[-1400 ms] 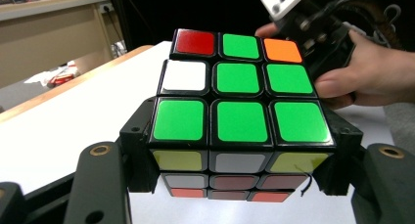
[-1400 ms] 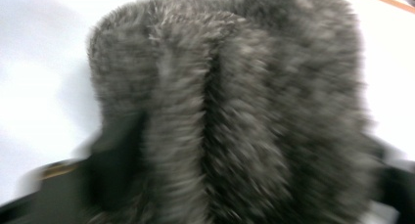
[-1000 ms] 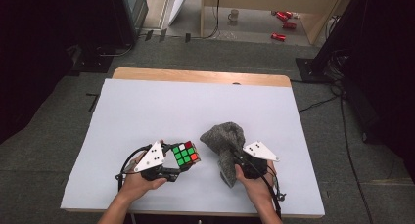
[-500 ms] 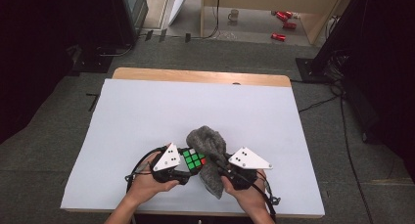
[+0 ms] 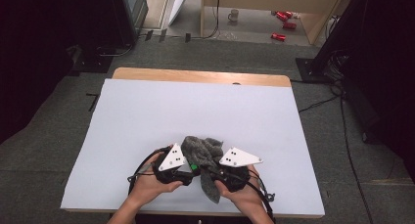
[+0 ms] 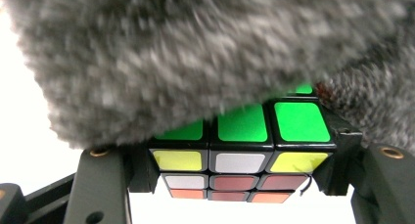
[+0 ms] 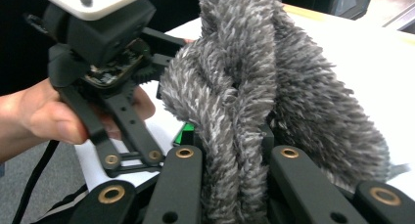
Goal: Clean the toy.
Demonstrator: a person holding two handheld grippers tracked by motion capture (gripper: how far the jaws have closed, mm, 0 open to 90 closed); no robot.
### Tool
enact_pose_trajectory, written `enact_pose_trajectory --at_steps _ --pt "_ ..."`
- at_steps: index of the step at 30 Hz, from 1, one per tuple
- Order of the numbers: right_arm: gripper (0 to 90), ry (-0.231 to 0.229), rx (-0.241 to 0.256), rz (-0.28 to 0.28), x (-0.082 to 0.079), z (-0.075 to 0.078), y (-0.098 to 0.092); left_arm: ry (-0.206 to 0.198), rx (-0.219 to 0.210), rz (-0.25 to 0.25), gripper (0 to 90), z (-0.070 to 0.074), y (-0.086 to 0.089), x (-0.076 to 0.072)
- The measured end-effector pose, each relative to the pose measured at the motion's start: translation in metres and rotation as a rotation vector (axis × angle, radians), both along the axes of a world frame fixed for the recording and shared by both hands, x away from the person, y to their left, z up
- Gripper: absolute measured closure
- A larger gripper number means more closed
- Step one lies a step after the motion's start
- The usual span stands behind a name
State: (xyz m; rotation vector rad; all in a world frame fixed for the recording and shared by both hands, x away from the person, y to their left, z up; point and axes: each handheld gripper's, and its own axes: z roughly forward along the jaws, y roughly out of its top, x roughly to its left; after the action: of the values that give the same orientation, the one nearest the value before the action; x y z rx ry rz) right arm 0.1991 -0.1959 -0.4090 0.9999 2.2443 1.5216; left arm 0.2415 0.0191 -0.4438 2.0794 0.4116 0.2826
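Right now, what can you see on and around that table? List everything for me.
Puzzle cube: one, green, yellow, white and red stickers, clamped in the left tongs, partly under the cloth.
Fuzzy cloth: one, grey, draped on the cube, pinched by the right tongs.
Table cover: one, white, over a wooden table.
Mug: one, pale, floor beyond the table.
Cans: several, red, floor at far right.
Left tongs: black, grey plate on top, near edge.
Right tongs: black, shut on the cloth.
Hands: two, holding the tongs.
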Motion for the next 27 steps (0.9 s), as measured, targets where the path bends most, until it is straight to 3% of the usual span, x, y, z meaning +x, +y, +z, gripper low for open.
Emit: enact_pose_trajectory --at_steps 7,10,15,17,18,19,20,21,23,25,26,27 --pt "81.7 -0.001 0.004 -0.057 0.003 -0.001 -0.007 0.017 -0.003 0.006 34.7 -0.001 0.0 0.002" --pt "81.4 -0.005 0.026 -0.021 -0.001 0.0 -0.001 0.007 0.0 0.021 34.6 -0.001 -0.001 0.001" --pt "81.2 -0.003 0.017 -0.013 -0.002 -0.002 0.005 0.002 0.003 0.021 34.6 -0.001 0.0 0.001" --pt "81.3 0.001 0.021 -0.041 0.002 -0.003 0.0 -0.003 0.01 0.019 34.6 -0.001 0.0 0.001" --pt "81.2 -0.006 0.011 -0.09 0.004 -0.005 -0.006 0.001 0.008 0.013 34.6 -0.001 0.0 0.001" --pt "81.2 -0.006 0.011 -0.09 0.004 -0.005 -0.006 0.001 0.008 0.013 34.6 -0.001 0.0 0.001" --pt "81.3 -0.003 0.01 -0.148 0.007 -0.006 -0.014 0.007 -0.015 0.008 34.6 0.0 0.002 0.001" --pt "81.3 -0.003 0.01 -0.148 0.007 -0.006 -0.014 0.007 -0.015 0.008 34.6 0.0 0.002 0.001" --pt "81.3 0.018 0.064 -0.14 0.008 -0.006 -0.02 0.004 -0.02 0.009 34.6 0.002 0.002 0.001" --pt "81.2 0.011 0.084 -0.106 0.005 -0.003 -0.017 -0.003 -0.01 0.009 34.6 0.002 0.001 0.0" --pt "81.2 0.002 0.093 -0.063 0.0 0.0 -0.009 -0.006 -0.003 0.008 34.6 0.001 0.0 -0.001" --pt "81.2 0.002 0.093 -0.063 0.0 0.0 -0.009 -0.006 -0.003 0.008 34.6 0.001 0.0 -0.001"
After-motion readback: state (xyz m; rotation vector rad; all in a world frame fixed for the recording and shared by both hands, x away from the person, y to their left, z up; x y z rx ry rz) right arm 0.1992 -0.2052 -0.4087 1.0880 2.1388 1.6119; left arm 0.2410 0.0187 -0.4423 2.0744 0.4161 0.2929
